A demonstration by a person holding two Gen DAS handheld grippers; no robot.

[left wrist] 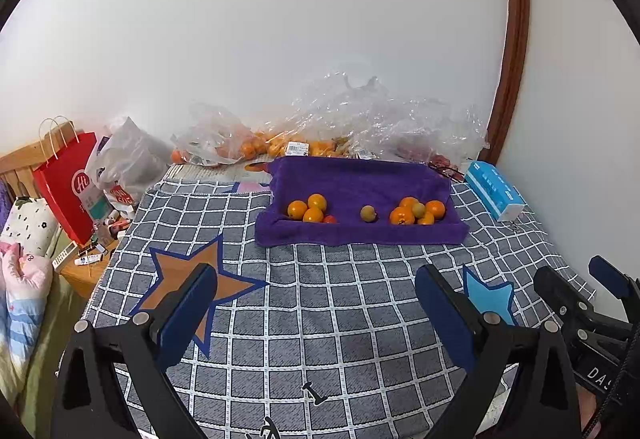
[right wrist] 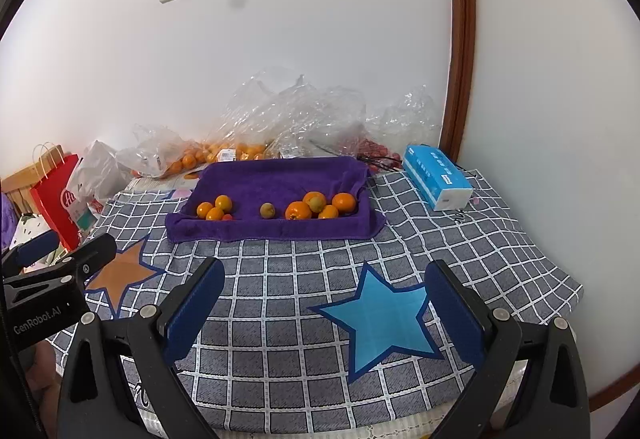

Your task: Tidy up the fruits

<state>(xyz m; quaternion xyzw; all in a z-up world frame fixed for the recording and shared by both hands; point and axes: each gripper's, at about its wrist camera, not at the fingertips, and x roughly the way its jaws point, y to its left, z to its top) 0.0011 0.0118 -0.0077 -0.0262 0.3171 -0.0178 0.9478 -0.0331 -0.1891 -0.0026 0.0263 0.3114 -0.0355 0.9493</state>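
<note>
A purple towel-lined tray (left wrist: 352,179) (right wrist: 280,175) sits at the far side of the checked table. In it lie a left cluster of oranges (left wrist: 308,209) (right wrist: 215,207) with a small red fruit (left wrist: 329,219), a lone greenish-brown fruit (left wrist: 368,213) (right wrist: 267,210) in the middle, and a right cluster of oranges (left wrist: 418,211) (right wrist: 320,206) with one greenish fruit on top. My left gripper (left wrist: 316,279) is open and empty, well short of the tray. My right gripper (right wrist: 324,275) is open and empty, also short of the tray.
Clear plastic bags (left wrist: 320,127) (right wrist: 280,119) with more oranges and red fruit lie against the wall behind the tray. A blue tissue box (left wrist: 494,189) (right wrist: 438,175) stands at the right. A red paper bag (left wrist: 66,183) (right wrist: 56,195) and clutter stand left of the table.
</note>
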